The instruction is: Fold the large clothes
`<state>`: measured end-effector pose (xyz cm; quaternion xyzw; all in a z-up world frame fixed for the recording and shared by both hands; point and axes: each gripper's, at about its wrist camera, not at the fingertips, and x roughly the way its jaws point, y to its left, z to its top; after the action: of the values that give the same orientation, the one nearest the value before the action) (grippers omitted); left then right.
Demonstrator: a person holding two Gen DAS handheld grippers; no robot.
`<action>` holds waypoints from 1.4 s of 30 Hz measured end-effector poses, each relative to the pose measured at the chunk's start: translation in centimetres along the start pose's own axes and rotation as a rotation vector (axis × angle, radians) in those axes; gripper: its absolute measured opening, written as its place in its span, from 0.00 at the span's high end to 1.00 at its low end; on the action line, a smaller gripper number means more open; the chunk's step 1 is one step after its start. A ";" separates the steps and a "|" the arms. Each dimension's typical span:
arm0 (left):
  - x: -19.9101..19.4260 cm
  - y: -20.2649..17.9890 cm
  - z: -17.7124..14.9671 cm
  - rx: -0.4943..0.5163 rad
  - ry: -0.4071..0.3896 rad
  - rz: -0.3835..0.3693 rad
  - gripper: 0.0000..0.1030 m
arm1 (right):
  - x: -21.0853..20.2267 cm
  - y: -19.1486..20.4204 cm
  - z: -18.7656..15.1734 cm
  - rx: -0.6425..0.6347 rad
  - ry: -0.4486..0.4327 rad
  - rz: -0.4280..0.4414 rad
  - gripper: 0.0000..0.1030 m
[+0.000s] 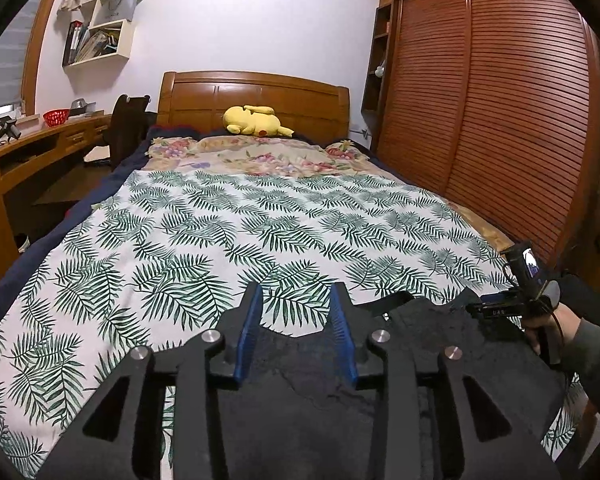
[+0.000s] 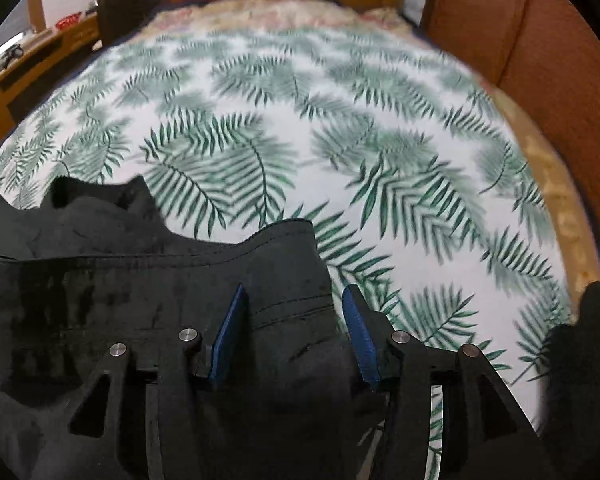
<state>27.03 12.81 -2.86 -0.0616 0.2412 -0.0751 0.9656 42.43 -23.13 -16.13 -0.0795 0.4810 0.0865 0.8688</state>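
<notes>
Lying at the near edge of the bed (image 1: 480, 224), the dark garment (image 2: 148, 292) is seen under both claws. The left claw (image 1: 296, 312) is parted over it, pads off the cloth; the right claw (image 2: 296, 312) is parted wider, straddling a hemmed corner without pressing. The fabric is judged soft, limp and fairly heavy, likely to sag and drag on the leaf-print sheet (image 1: 228, 232), so stitched hems and corners are best pinched. Farther off, a yellow plush toy (image 1: 254, 120) is propped against the headboard (image 1: 256, 96).
</notes>
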 end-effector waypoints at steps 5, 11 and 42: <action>0.2 0.1 -0.1 0.001 0.010 0.006 0.66 | -0.3 0.7 0.6 -0.044 -0.025 0.021 0.83; 0.7 -0.1 -0.2 0.003 0.024 0.011 0.66 | -2.9 2.8 1.4 -0.175 -0.173 0.019 0.95; 1.1 -0.9 -2.2 0.062 0.105 -0.001 0.64 | -1.8 14.5 0.7 -0.182 -0.041 0.127 0.55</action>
<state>26.79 11.59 -5.16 -0.0278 0.2892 -0.0863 0.9529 38.78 -9.03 -15.04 -0.1257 0.4576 0.1860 0.8604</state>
